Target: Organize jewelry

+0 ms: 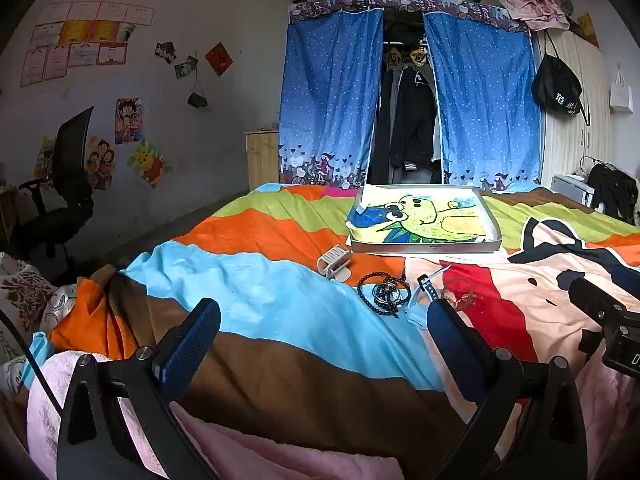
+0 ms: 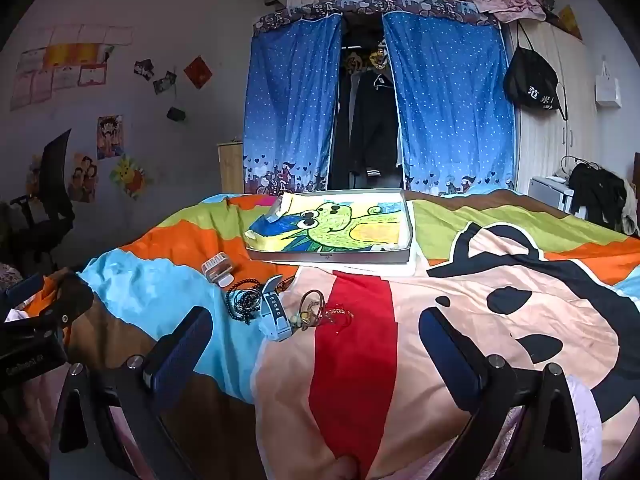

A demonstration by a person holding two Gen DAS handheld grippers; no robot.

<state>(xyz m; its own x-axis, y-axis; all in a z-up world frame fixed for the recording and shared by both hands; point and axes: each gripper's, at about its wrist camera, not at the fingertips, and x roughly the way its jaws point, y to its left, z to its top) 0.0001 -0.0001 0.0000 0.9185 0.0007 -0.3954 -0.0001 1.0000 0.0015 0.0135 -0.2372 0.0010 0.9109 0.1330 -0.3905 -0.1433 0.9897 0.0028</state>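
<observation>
The jewelry lies in a loose heap on the bed cover: a black bead bracelet point(image 2: 242, 300) tangled with a second dark strand, a pale blue watch point(image 2: 276, 314) touching it, an amber bangle point(image 2: 312, 308) just beside the watch, and a thin chain point(image 2: 340, 314) on the red stripe. A white clip-like case point(image 2: 219, 268) sits near them at about 11 o'clock, and the shallow tray point(image 2: 408, 258) with the cartoon drawing lies beyond at 1 o'clock.

The likely trouble is the tangle: closing on one strand could drag its neighbours along, and the soft, rumpled cover (no firm backing) may let the fine chain slip between the fingers.

The right gripper point(image 2: 316, 344) has its fingers spread wide, holding nothing, the heap ahead at 11 o'clock. The left gripper point(image 1: 324, 336), equally wide and empty, has it at 1 o'clock.
</observation>
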